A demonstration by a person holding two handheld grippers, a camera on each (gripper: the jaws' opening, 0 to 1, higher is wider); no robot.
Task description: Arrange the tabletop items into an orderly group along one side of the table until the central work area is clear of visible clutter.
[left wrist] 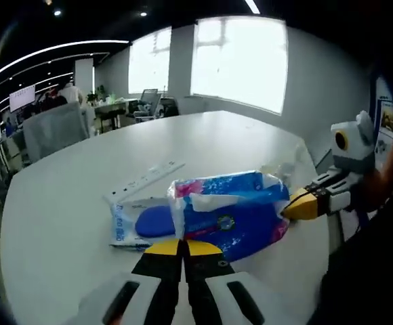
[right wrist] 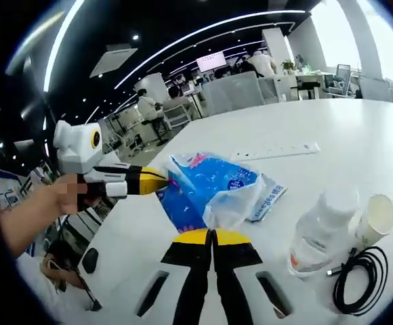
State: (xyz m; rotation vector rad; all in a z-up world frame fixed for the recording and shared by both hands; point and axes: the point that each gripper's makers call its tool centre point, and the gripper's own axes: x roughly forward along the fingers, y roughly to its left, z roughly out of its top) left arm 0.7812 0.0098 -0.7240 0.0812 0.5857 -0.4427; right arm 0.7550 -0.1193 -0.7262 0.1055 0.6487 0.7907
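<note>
A blue and white tissue pack [left wrist: 234, 210] [right wrist: 213, 183] in crinkled plastic wrap lies across the near part of the white table [left wrist: 61, 196] [right wrist: 366, 128]. My left gripper [left wrist: 183, 247] [right wrist: 161, 177] is shut, its yellow tips pinching one edge of the wrap. My right gripper [right wrist: 212, 237] [left wrist: 290, 207] is also shut, pinching the wrap at the opposite end. Part of a flat wipes packet [left wrist: 139, 223] [right wrist: 270, 198] lies under the pack. A white power strip [left wrist: 146, 181] [right wrist: 276, 152] lies just beyond them.
A clear plastic bottle [right wrist: 318, 230], a paper cup [right wrist: 377, 215] and a coiled black cable [right wrist: 359, 276] sit close together near my right gripper. A person's hand [right wrist: 54, 196] holds the left gripper. Chairs and desks stand beyond the table's far edge.
</note>
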